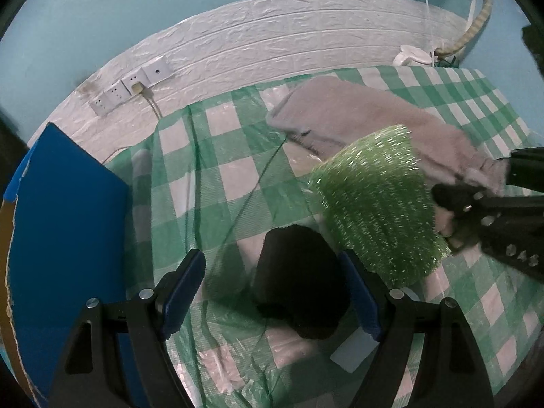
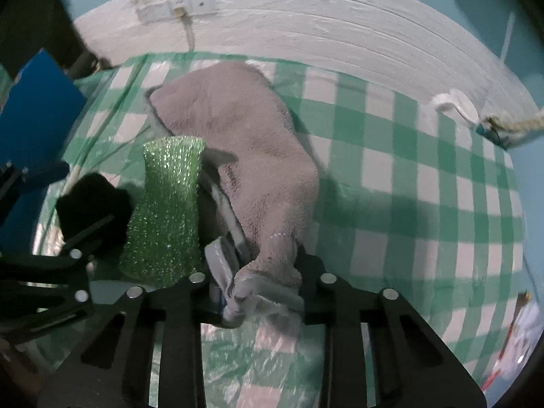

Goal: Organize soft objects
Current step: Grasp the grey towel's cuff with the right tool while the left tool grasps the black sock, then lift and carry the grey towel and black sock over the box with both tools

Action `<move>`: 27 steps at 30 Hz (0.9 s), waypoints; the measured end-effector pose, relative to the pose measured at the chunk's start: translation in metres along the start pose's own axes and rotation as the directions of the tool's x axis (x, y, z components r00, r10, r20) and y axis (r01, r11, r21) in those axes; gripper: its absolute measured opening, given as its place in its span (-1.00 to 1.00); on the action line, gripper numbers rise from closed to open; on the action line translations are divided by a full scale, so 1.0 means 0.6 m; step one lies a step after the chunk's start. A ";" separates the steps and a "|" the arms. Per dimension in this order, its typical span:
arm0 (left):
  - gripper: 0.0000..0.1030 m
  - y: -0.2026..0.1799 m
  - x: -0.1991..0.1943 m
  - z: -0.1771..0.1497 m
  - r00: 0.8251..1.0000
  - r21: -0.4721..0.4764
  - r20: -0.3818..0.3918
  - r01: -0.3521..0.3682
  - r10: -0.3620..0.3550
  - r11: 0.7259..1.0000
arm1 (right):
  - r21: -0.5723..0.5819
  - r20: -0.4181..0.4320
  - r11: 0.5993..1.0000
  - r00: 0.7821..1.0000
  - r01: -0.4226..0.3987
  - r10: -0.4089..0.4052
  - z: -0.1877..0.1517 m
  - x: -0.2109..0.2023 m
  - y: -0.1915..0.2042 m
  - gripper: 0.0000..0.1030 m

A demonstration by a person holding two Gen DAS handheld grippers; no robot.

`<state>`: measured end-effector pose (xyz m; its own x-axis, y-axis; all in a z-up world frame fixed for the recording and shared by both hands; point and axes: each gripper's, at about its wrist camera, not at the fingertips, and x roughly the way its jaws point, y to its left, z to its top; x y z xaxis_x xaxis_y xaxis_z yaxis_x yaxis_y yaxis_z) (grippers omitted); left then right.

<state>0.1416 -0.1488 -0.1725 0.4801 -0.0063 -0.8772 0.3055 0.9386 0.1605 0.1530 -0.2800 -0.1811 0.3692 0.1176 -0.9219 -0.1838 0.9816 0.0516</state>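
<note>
Right wrist view | right gripper [image 2: 258, 301] jaws clamped on near corner of grey towel [image 2: 244, 142] on checked worktop [image 2: 408, 183] | left gripper [image 1: 272, 292] jaws apart astride black sponge [image 1: 299, 282] | soft, light, limp: grip edges.

The right hand-held gripper [image 2: 258, 301] has its fingertips buried under the bunched corner of the grey towel [image 2: 244, 156], so the pads themselves cannot be seen. In the left wrist view its body runs off the right edge. The green scrubber [image 1: 374, 204] covers part of the towel's near side. The blue box [image 1: 64, 221] is cut by the left edge in both views. At the right wrist view's lower right edge, a blurred white and red object [image 2: 520, 350] is perhaps packaging. The wall sockets [image 2: 176, 6] are smeared.
</note>
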 end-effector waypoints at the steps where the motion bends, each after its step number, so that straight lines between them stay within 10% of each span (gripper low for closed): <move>1: 0.48 -0.002 0.001 0.000 1.000 0.005 0.001 0.000 0.000 1.000 | 0.014 0.005 1.000 1.000 0.009 -0.010 -0.004 -0.006 -0.003 -0.53; 3: -0.06 -0.006 0.000 -0.004 1.000 0.012 0.002 0.008 -0.008 1.000 | 0.033 0.011 0.999 1.000 0.026 -0.027 -0.011 -0.014 -0.008 -0.56; 8: -0.34 -0.013 -0.011 -0.005 1.000 0.027 0.012 0.005 -0.005 1.000 | 0.086 0.028 0.995 0.998 0.051 -0.053 -0.030 -0.035 -0.018 -0.59; 27: -0.41 0.029 -0.090 -0.028 0.997 -0.046 0.077 0.028 -0.024 0.999 | 0.178 0.122 0.979 0.985 0.101 -0.123 -0.054 -0.127 -0.041 -0.60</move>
<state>0.1071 -0.1265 -0.1298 0.5347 -0.0556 -0.8432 0.2805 0.9529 0.1151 0.0999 -0.3180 -0.1243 0.4976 0.0130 -0.8673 0.0198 0.9995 0.0264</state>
